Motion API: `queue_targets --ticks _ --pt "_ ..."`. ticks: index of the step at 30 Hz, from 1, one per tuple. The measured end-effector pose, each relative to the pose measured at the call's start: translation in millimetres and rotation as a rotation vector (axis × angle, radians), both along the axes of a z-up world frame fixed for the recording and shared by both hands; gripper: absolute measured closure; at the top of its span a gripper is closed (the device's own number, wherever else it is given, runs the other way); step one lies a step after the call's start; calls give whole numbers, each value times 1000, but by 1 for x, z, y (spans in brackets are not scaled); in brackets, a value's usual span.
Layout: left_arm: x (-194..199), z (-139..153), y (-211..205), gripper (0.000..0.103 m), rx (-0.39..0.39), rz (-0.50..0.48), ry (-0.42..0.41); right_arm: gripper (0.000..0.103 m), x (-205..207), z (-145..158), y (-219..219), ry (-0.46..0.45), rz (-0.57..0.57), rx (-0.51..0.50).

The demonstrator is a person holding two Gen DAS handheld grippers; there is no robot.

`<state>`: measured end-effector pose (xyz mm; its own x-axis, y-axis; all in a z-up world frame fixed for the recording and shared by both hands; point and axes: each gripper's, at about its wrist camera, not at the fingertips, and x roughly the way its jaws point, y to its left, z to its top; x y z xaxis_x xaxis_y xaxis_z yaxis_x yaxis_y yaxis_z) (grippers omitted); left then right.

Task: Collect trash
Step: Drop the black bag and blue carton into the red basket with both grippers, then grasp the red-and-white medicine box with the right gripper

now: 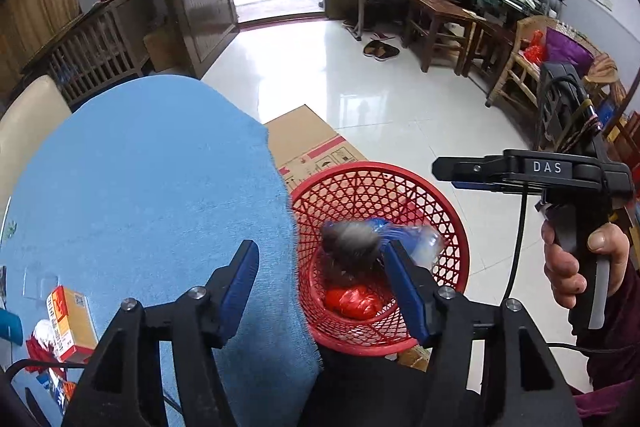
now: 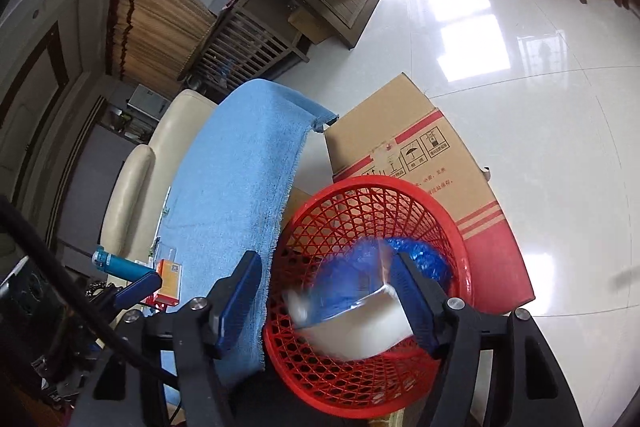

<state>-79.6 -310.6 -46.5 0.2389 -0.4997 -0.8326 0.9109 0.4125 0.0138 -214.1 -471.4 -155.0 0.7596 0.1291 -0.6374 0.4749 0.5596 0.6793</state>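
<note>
Two fisheye views look down over a counter draped in a pale blue towelling cloth [image 1: 152,187].

At the far left of the left wrist view, near the counter's edge, lies the trash not yet collected: a small orange and yellow cardboard carton [image 1: 72,323] beside crumpled red and white wrappers [image 1: 40,341]. These look light and easily crushed. The carton is stiff enough to be pinched across its narrow sides, while the wrappers would likely need a pinch on a bunched fold.

In the middle, the left gripper [image 1: 320,263] hangs with its blue-padded jaws parted and nothing pressed between them. One jaw is over the cloth, the other over the bin.

To the right, just beside the counter's edge, a round red plastic lattice wastebasket [image 1: 452,223] stands against a brown cardboard box with red printing [image 1: 308,143] on the shiny white tiled floor. Inside it are a crumpled red plastic bag [image 1: 352,301], a blurred dark grey lump [image 1: 352,243] and a crinkled blue and clear plastic wrapper [image 1: 404,237]. The blur suggests both are falling.

At the far right, a hand [image 1: 576,263] holds the black handle of the other tool.

In the right wrist view, the right gripper [image 2: 326,287] also has its jaws parted, holding nothing. Below them, inside the red basket, a blurred blue plastic bag [image 2: 348,283] and a white rounded piece [image 2: 360,335] appear to be dropping. They look thin, soft and slippery.
</note>
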Motion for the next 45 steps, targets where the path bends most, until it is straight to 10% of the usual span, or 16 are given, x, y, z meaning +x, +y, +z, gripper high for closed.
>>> queue_targets --ticks 21,45 --pt "43 22 93 34 -37 314 -113 32 15 28 25 -24 65 -65" --pt "120 0 317 33 -12 919 -95 32 41 38 55 -24 151 -66"
